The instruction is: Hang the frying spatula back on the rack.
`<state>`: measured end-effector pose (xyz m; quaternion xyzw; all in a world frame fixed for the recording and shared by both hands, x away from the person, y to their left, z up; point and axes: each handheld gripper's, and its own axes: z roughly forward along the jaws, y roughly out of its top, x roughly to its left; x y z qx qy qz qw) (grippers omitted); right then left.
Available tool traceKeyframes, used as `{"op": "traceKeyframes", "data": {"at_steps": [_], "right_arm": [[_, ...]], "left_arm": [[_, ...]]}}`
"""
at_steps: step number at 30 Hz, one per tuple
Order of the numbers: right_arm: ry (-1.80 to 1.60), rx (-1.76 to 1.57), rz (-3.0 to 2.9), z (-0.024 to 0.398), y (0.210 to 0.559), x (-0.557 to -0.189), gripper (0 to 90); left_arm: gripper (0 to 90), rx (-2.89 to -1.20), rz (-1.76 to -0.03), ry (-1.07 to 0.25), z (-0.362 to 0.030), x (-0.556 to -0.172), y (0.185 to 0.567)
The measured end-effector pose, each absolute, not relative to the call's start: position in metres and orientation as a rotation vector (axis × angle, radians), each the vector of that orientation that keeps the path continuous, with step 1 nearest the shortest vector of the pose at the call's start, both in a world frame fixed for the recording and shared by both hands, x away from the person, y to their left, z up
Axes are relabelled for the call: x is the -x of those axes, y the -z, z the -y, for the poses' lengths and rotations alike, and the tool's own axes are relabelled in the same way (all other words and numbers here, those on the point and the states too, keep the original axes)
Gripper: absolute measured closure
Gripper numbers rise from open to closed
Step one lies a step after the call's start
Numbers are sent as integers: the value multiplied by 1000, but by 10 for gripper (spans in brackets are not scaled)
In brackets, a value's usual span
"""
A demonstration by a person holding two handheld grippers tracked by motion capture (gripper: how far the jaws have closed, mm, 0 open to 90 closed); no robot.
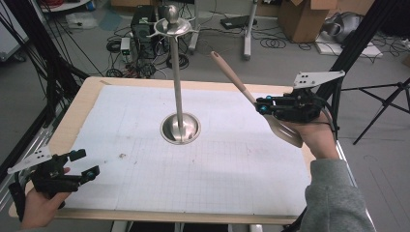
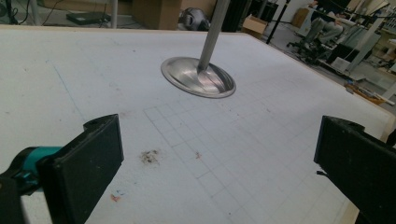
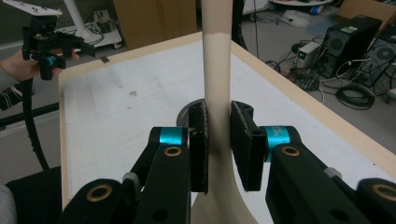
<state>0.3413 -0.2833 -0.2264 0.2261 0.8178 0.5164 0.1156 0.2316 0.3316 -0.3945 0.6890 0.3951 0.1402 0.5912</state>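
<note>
- The right gripper, at the right of the high view just past the table's right edge, has its jaws nearly closed and clamped on the neck of a beige spatula. The right gripper view shows both pads pressed against the handle, with no gap on either side.
- The spatula is carried in the air, off the table. Its handle slants toward the upper middle of the high view and its flat blade hangs below the gripper over the person's hand. Gripping near the blade leaves the long handle free, which probably suits hooking its far end onto something.
- The metal stand sits at the centre of the white gridded mat: a round dished base, a tall thin pole and a hooked crown at the top of the frame. Its height and arms suggest it is meant for hanging utensils, so the raised, tilted spatula reads as being brought toward that crown.
- The handle tip is near the crown but still apart from it, to its right in the high view.
- The left gripper waits at the lower left corner of the high view, low over the table edge. Its jaws stand wide apart with nothing between them, as the left gripper view's two separated pads confirm; it appears parked clear of the work.
</note>
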Motion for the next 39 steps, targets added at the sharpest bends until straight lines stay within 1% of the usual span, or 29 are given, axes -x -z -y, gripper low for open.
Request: {"op": "traceKeyframes", "data": {"at_steps": [30, 39], "right_arm": [[-1517, -652, -2353, 268, 192, -352, 777], [-1519, -654, -2353, 261, 189, -358, 777]], "left_arm": [[18, -1590, -931, -339, -339, -228, 395], [18, -1586, -934, -346, -341, -226, 395]]}}
